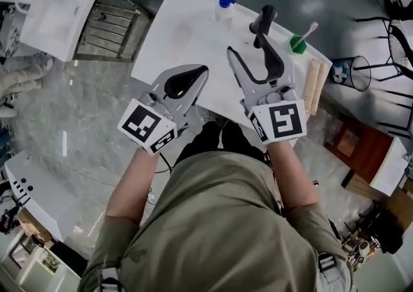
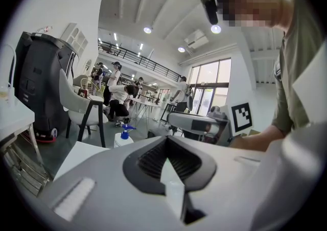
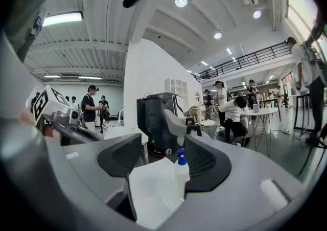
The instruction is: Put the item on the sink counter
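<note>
White table (image 1: 187, 32) bears a spray bottle (image 1: 224, 1), green cup (image 1: 297, 43) and beige rolls (image 1: 314, 84).

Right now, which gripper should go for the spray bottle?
Right, probably. The right gripper has its jaws apart with the spray bottle framed between them in its view, and it sits nearer the bottle. The left gripper is shut and farther back.

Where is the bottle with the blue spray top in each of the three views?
Head view: spray bottle at the white table's far edge, top centre.
Left gripper view: left of centre, beyond the left gripper.
Right gripper view: centre, seen between the right gripper's fingers.
Shared landmark: the white table.
</note>
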{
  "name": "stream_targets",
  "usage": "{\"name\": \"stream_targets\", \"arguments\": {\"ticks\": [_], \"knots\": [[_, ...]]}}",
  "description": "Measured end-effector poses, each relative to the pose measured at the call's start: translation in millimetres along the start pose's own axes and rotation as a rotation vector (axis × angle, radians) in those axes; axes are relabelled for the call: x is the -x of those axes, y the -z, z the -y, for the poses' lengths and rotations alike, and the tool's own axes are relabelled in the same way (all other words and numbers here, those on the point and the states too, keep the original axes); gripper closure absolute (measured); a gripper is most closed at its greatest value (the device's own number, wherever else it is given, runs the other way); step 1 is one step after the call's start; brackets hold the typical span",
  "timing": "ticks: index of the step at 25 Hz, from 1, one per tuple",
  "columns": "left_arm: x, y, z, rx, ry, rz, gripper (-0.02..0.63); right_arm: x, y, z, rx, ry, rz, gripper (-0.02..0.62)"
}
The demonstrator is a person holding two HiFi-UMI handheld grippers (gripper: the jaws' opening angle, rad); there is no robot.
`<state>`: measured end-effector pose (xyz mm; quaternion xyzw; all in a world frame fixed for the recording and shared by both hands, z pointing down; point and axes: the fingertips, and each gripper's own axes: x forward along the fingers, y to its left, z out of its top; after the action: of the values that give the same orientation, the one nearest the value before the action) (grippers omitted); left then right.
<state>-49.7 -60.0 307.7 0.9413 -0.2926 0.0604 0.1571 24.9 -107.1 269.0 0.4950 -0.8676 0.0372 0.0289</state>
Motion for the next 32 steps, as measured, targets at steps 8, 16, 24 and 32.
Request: {"name": "stream_targets", "arguments": {"ticks": [8,16,24,32], "knots": [[-5,-5,6,-0.009,0.017,0.005,0.6,24,-7,-2,0.001,-0.023,-0.012,0.354],[-13,-8,12,-0.013,0.031,0.008,0.6,49,-13,5,0.017,-0.021,-0.019,0.434],[-17,-17,21,-0.026,0.035,0.019,0.6,62,-15,4,0.025,-0.028,-0.022,0.54],[-23,-21,30,-0.03,0.047,0.022,0.6,70,-22,2,0.052,-0.043,-0.029,0.572]]}}
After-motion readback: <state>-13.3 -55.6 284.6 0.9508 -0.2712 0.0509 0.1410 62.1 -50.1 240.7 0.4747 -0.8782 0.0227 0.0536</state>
